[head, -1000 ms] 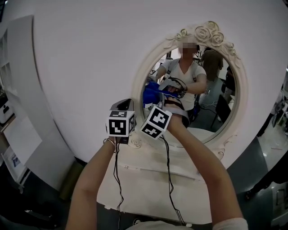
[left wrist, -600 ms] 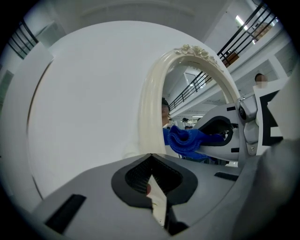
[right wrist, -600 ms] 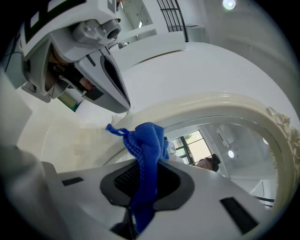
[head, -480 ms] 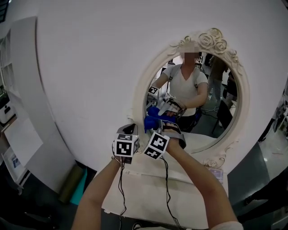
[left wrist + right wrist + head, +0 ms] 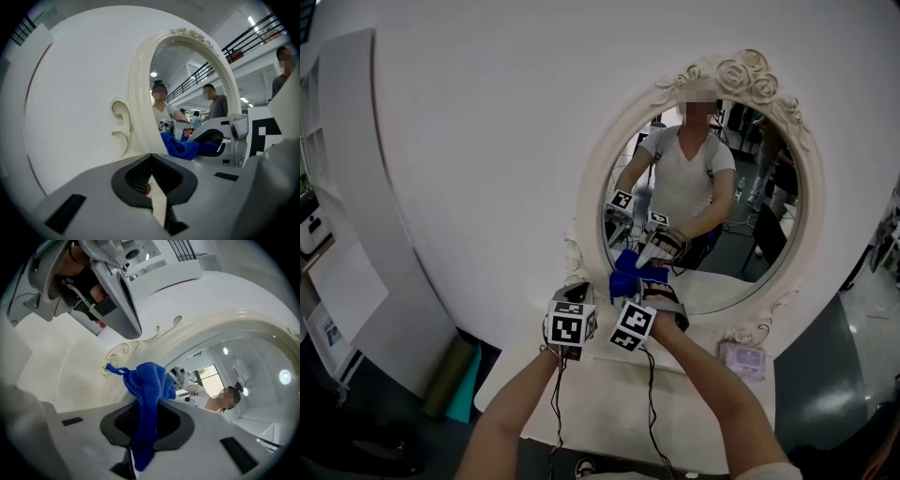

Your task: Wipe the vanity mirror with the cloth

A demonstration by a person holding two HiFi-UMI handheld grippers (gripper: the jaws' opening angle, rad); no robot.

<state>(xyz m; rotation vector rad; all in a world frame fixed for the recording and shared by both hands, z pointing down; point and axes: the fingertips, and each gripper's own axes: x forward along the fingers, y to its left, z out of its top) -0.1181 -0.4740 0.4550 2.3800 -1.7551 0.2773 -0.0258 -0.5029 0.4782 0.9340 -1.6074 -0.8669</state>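
Lowered toward the white vanity top (image 5: 609, 405), right claw (image 5: 643, 285) pinches cloth (image 5: 628, 265) at the mirror (image 5: 742, 187); left claw (image 5: 151, 185) clenched empty.

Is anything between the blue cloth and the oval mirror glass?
Nothing visible does. The blue cloth, clamped in the right gripper, is at the lower-left edge of the oval mirror glass; the left gripper hangs by the cream frame.

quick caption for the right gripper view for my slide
Right gripper shut on a blue cloth beside the cream-framed vanity mirror, left gripper nearby.
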